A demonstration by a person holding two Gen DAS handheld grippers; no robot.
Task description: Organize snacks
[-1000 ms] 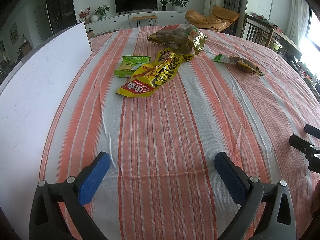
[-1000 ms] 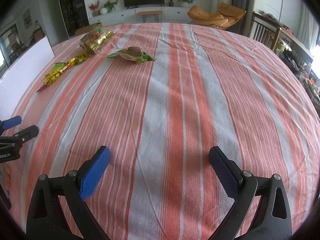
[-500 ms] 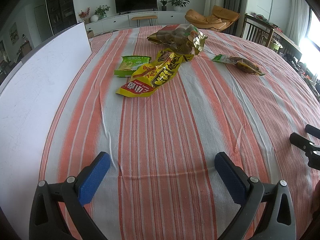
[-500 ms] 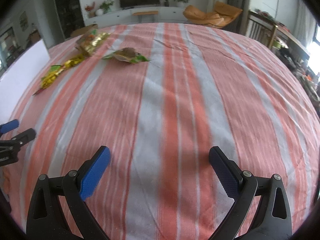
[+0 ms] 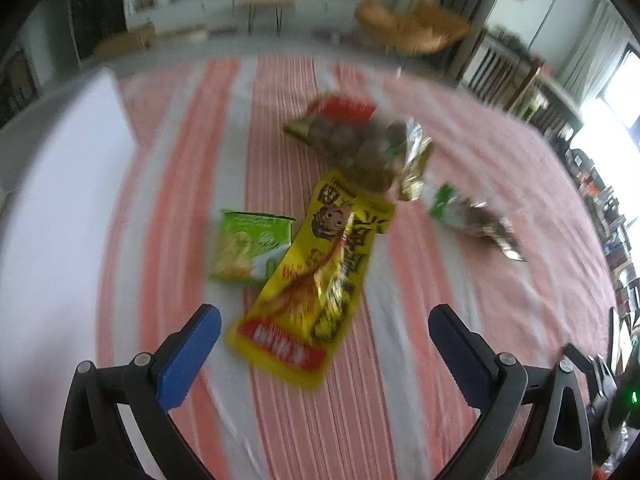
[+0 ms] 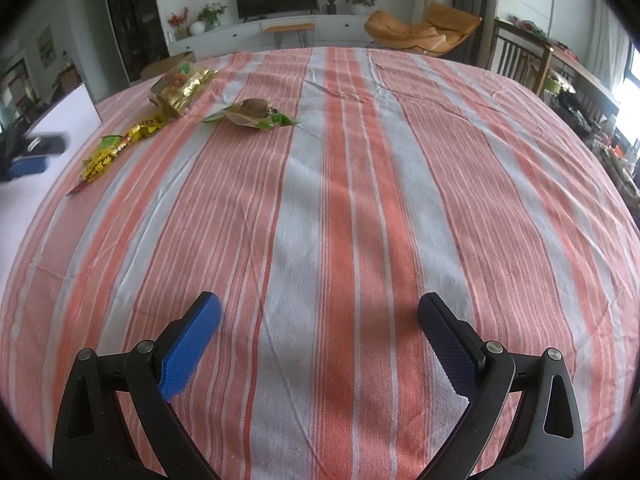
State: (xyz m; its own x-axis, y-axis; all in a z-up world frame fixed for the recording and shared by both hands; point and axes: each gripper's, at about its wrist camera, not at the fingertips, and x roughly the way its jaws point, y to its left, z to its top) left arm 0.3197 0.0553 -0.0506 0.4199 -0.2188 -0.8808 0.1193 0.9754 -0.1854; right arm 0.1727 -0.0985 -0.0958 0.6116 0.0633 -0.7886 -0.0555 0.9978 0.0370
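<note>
My left gripper (image 5: 324, 344) hangs with its jaws spread wide and nothing between them, poised low over the striped tablecloth (image 5: 400, 400), and the near end of the yellow snack packet (image 5: 316, 280) lies just ahead, roughly between the blue pads (image 5: 188, 356). Touching that packet's left edge is a small green packet (image 5: 250, 246); beyond its far end a large bag of brown snacks (image 5: 360, 144) overlaps or at least touches it, and off to the right, a little apart, sits a green-and-foil packet (image 5: 472, 216). A white board (image 5: 60, 200) stands along the left side of the table. My right gripper (image 6: 320, 344) is likewise wide open and empty, resting over a bare stretch of cloth well away from the snacks, which show small and far to its upper left. The left view is smeared with motion blur, so my read of the packet edges is rough. I judge the next move to be a grasp on the yellow packet, and the risks follow from that: it lies flat and thin, so the pads may slide over the film or pinch the cloth along with it; closing askew could catch the green packet too; and lifting could drag the big bag if its edge truly rests on the yellow one.
</note>
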